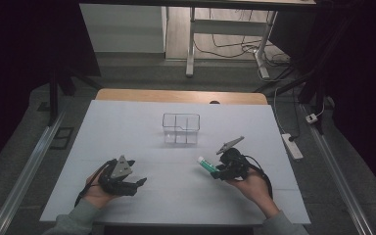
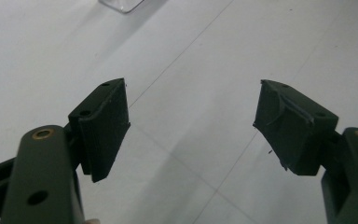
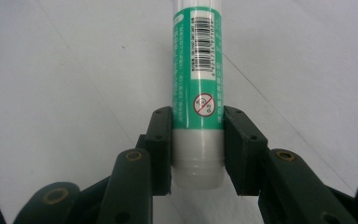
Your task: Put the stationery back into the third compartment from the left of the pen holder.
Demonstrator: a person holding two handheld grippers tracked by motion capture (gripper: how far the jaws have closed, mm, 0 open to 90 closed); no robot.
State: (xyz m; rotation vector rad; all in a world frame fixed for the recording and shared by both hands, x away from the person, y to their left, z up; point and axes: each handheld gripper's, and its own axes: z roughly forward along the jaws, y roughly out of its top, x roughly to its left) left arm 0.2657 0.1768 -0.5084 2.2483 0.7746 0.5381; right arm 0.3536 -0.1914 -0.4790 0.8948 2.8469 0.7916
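A green and white glue stick (image 3: 198, 84) with a barcode label is clamped near its white base between the two black jaws of my right gripper (image 3: 198, 149). In the high view that gripper (image 1: 216, 172) is at the right of the white table, with the glue stick (image 1: 206, 162) pointing up and to the left. My left gripper (image 1: 140, 182) is at the front left in a hand; its jaws stand wide apart over bare table in the left gripper view (image 2: 192, 128), with nothing between them.
A clear plastic box with compartments (image 1: 180, 128) stands at the middle of the white table top (image 1: 127, 127), beyond both grippers; its corner (image 2: 121, 4) shows at the top of the left gripper view. A wooden table edge (image 1: 176, 95) runs behind.
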